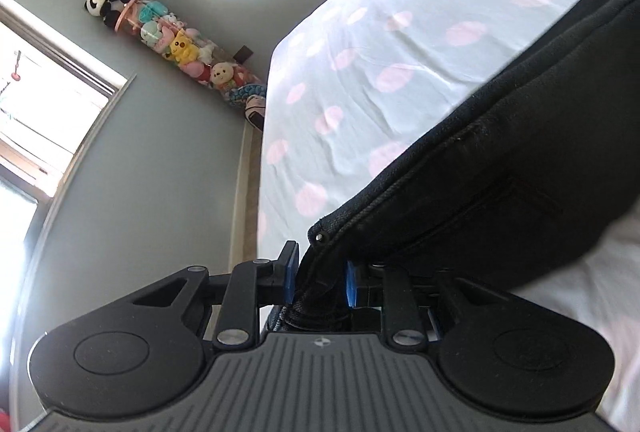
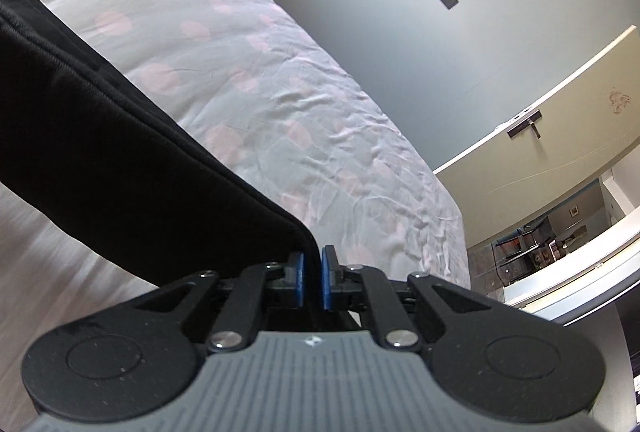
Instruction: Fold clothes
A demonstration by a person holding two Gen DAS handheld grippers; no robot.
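A black garment with stitched seams and a rivet [image 1: 520, 160] stretches across the bed between my two grippers. My left gripper [image 1: 320, 280] is shut on one thick corner of it, the cloth bunched between the blue pads. In the right wrist view the same black garment [image 2: 120, 152] runs off to the left. My right gripper [image 2: 313, 278] is shut on its other corner, a thin fold pinched between the blue pads. The held edge hangs a little above the sheet.
The bed has a white sheet with pink dots [image 1: 380, 72], also in the right wrist view [image 2: 280, 92]. A tall tube of plush toys [image 1: 168, 40] stands in the corner by a window [image 1: 40, 92]. Grey walls flank the bed; a doorway [image 2: 560, 244] opens at right.
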